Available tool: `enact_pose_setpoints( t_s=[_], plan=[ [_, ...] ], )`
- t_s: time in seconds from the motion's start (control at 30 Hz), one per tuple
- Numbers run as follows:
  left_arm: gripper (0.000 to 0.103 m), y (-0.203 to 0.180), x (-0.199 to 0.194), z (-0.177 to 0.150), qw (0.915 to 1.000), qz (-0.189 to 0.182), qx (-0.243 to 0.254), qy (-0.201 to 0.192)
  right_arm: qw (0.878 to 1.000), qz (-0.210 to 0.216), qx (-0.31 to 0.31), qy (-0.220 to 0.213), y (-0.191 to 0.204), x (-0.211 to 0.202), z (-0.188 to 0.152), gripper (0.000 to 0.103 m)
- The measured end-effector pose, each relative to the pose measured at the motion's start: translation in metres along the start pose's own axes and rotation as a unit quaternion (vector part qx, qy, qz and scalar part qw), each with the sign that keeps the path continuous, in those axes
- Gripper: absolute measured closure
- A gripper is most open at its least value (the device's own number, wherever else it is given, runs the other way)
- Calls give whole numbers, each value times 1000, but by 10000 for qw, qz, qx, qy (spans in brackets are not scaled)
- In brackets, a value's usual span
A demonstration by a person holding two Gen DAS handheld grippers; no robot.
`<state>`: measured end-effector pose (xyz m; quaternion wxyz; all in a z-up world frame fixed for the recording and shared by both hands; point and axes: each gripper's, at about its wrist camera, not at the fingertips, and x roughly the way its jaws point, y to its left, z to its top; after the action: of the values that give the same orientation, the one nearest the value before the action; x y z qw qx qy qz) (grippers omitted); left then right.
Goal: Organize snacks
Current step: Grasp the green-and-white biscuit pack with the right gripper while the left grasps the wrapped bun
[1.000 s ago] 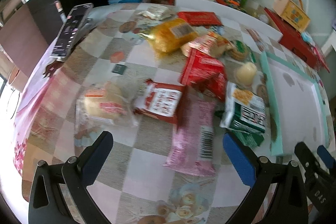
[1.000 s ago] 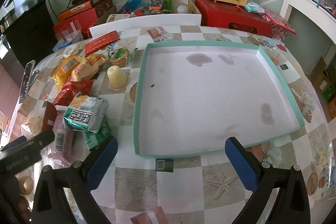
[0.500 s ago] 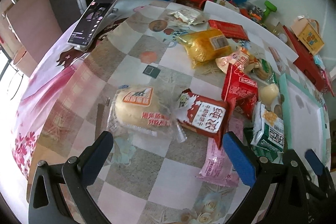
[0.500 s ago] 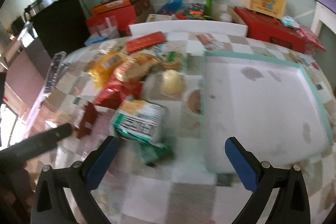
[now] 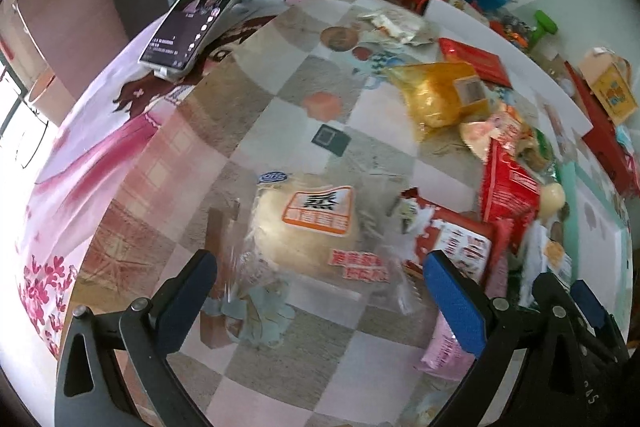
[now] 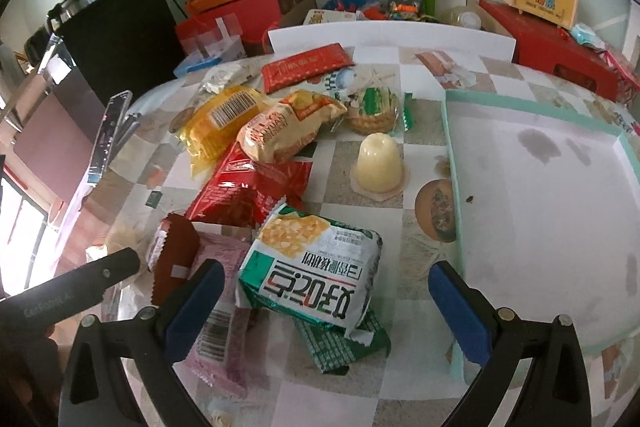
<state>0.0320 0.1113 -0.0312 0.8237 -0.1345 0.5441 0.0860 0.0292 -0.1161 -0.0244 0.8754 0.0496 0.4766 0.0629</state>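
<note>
Right now I am judging that the sorting is barely starting: the teal tray (image 6: 532, 187) is lying empty on the surface (image 6: 352, 163), and every snack is sitting outside it, to its left.

Nearest to me, I am holding the left claw (image 5: 318, 291) spread wide and gripping nothing, its blue pads (image 5: 188, 301) straddling the wrapped bun (image 5: 308, 227); whether a pad is touching the wrapper I cannot tell, since that view is blurring. The right claw (image 6: 326, 305) is likewise hanging fully released, framing the green-and-white packet (image 6: 310, 279), which is resting on a green wrapper (image 6: 340, 345) and partly over a pink packet (image 6: 222, 315).

Further out, the red bag (image 6: 252, 193), the pudding cup (image 6: 378, 163) and the yellow bag (image 6: 222, 123) are lying in a loose heap, with a flat red pack (image 6: 306, 67) beyond them.

So, as I am reading it, all the carrying is remaining to be done.
</note>
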Motion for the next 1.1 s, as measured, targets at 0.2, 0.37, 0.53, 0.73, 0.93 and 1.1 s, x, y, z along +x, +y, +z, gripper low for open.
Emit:
enact_pose_setpoints(
  t_s=[0.2, 0.37, 0.53, 0.73, 0.93, 1.1],
  plan=[
    [6, 9, 9, 3, 9997, -117, -189, 86, 10000, 17, -34, 86, 4, 10, 2, 6],
    [8, 8, 10, 2, 9997, -110, -196, 62, 9998, 168, -75, 97, 8, 12, 2, 19],
    [15, 12, 14, 5, 9993, -218, -284, 41, 9997, 230, 7, 72, 6, 12, 1, 24],
    [25, 13, 15, 6, 9990, -345, -296, 14, 9995, 282, 42, 95, 4, 11, 1, 25],
    [34, 13, 14, 5, 9988, -394, -280, -4, 9995, 303, 37, 96, 4, 12, 0, 30],
    [37, 13, 13, 6, 9988, -419, -268, -14, 9994, 325, 26, 101, 4, 12, -1, 32]
  ],
)
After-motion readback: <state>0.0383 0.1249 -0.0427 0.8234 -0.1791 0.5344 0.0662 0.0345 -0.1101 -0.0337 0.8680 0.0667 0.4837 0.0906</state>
